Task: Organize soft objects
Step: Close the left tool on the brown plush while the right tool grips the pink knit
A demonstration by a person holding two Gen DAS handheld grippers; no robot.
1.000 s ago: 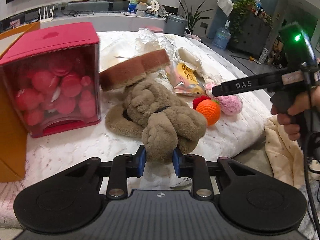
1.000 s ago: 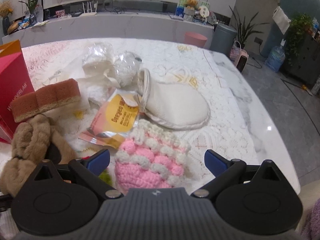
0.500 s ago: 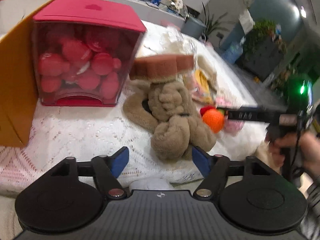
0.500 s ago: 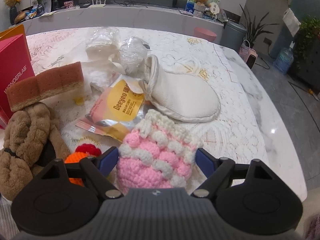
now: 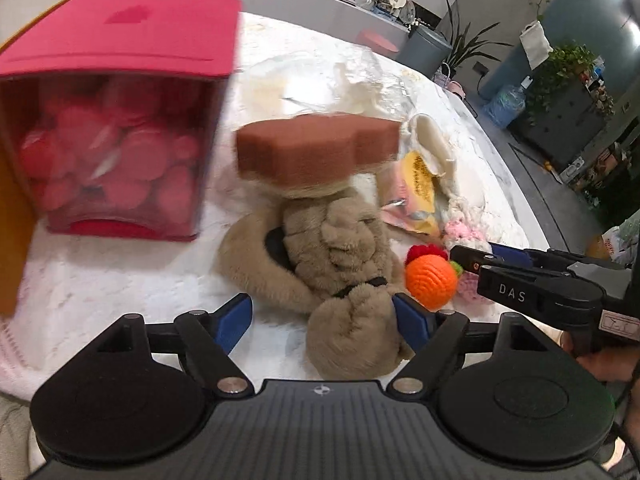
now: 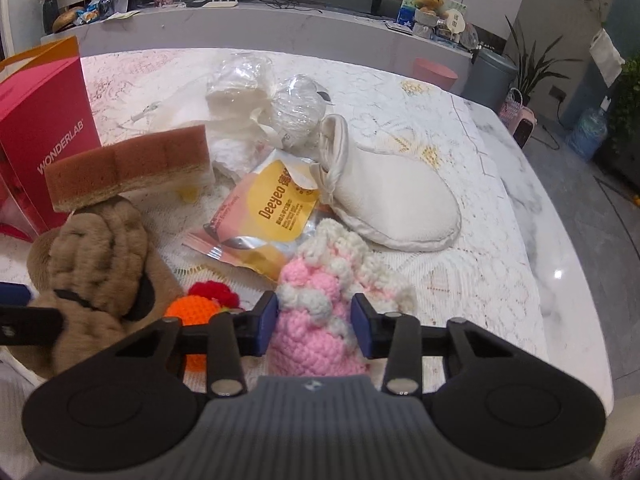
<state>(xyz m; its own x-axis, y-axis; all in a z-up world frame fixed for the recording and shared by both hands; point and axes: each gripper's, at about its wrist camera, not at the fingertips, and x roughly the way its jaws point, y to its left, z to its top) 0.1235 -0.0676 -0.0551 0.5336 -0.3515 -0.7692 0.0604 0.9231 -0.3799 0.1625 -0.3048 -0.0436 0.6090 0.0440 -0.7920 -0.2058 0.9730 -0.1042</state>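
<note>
The right gripper [image 6: 314, 330] was closing, its blue pads already pressing the pink crocheted pouch [image 6: 316, 320] on the lace-covered table [image 6: 460, 280], beside the orange knitted ball [image 6: 192, 312]. The left gripper [image 5: 322, 320] was opening wide around the brown plush toy [image 5: 332, 264], which lay under a brown sponge [image 5: 316, 152] near the red box [image 5: 116, 120].

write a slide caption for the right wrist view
Right tool closing on the pink crocheted pouch beside an orange crocheted ball.
</note>
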